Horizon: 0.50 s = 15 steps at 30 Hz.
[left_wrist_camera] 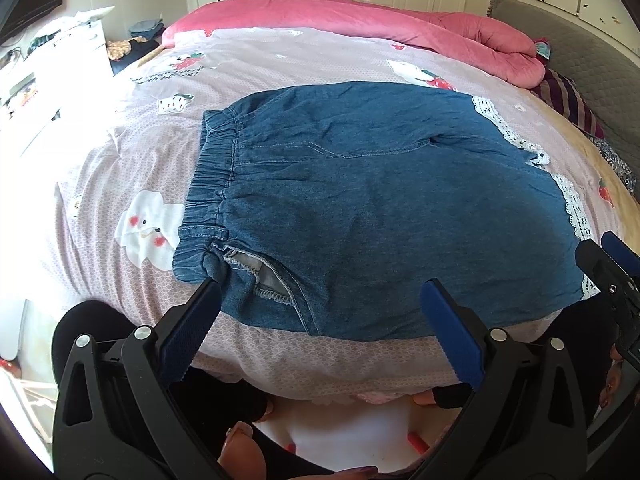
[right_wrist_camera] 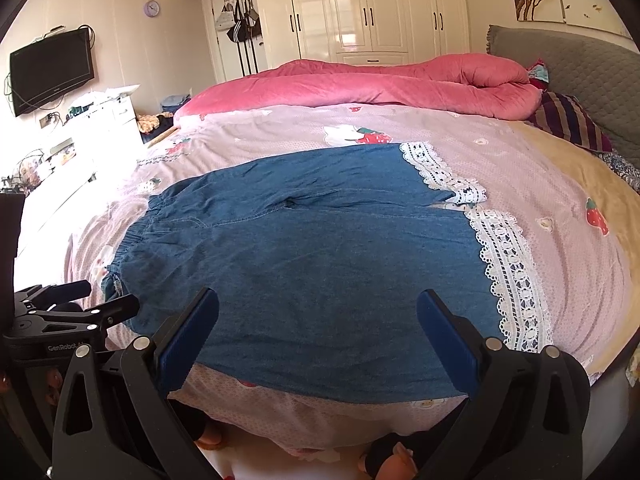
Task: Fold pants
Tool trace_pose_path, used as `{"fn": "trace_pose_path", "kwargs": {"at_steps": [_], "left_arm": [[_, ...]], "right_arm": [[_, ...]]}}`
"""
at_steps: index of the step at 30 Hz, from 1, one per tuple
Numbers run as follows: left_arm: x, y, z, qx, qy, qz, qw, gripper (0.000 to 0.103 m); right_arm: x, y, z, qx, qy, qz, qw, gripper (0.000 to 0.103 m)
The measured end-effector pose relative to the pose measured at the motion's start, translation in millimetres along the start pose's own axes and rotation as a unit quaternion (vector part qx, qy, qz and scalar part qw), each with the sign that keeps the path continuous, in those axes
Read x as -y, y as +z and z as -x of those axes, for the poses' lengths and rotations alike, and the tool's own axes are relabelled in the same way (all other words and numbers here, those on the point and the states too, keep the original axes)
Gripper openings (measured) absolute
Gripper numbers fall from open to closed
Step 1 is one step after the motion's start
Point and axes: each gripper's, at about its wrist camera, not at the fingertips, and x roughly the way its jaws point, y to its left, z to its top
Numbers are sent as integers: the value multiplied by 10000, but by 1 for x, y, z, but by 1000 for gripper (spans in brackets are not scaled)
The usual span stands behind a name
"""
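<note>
Just ahead of both tools, the blue denim pants with white lace hems are spread flat on the pink printed bed sheet, long axis running crosswise, elastic waistband leftward. The left hand-held gripper is held wide open and empty nearest the waistband; the right hand-held gripper, equally spread and empty, nearest the lace. "GenRobot" is legible on the tool body.

- Daylight is strong at the left of both frames, blowing the white furniture there out to near-white glare.
- The wardrobe doors at upper centre carry glossy reflections.
- Centre is sharp and evenly lit.
- Fisheye bending curves the edges; black vignette fills the corners.
</note>
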Motion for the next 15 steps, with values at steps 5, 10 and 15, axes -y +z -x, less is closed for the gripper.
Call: {"fn": "trace_pose_path", "kwargs": {"at_steps": [5, 10, 15], "left_arm": [[0, 0, 0, 12, 3, 3, 10000, 94], [1, -1, 0, 22, -3, 9, 10000, 94], [1, -2, 0, 29, -10, 7, 10000, 94]], "right_arm": [[-1, 0, 1, 28, -44, 20, 10000, 99], [-1, 0, 2, 61, -71, 36, 10000, 99], [-2, 0, 3, 64, -99, 61, 9999, 99]]}}
